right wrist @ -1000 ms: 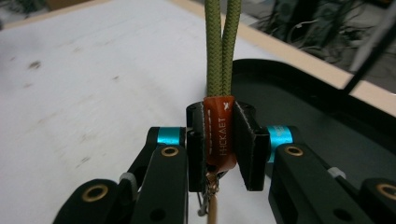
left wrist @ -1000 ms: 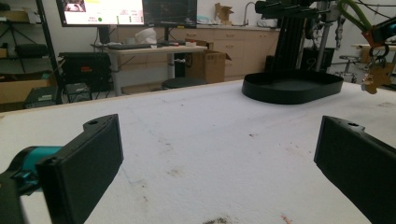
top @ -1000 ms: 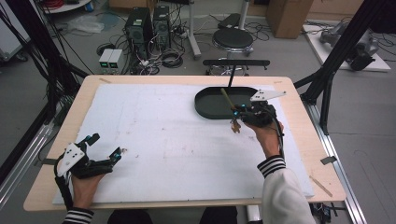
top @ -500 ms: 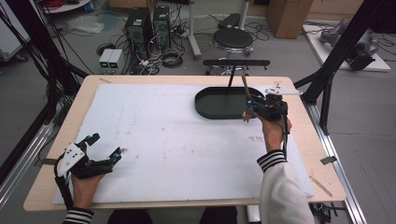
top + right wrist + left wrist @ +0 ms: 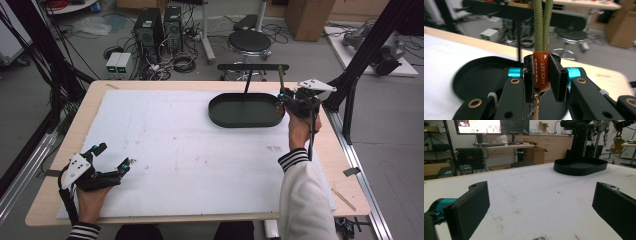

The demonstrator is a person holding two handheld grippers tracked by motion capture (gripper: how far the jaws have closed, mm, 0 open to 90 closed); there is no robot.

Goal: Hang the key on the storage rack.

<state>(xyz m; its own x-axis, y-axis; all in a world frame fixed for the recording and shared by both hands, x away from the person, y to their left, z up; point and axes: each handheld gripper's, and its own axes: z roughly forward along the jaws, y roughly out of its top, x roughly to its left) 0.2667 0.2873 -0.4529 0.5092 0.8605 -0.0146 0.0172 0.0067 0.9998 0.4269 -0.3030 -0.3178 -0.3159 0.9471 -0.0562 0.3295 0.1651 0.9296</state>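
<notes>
A wooden table (image 5: 345,165) covered by a white, faintly stained mat (image 5: 190,150) stands in a cluttered lab, with computers, cables and a stool on the floor behind it. At the near left corner the left gripper (image 5: 114,161) rests on the mat in the person's hand, its jaws spread wide with nothing between them. Further right, toward the far edge, sits a shallow black oval tray (image 5: 245,111). At the tray's right end the right gripper (image 5: 283,98) is held up, its jaws clamped on a doubled olive-green cord (image 5: 543,25) at the orange sleeve (image 5: 541,72) that binds the two strands; the cord rises stiffly above the jaws, and below the sleeve hangs something small and metallic that I cannot make out. The step in hand looks like carrying the cord to the tray. The next move would call for lowering it over the tray's floor and then parting the jaws.
</notes>
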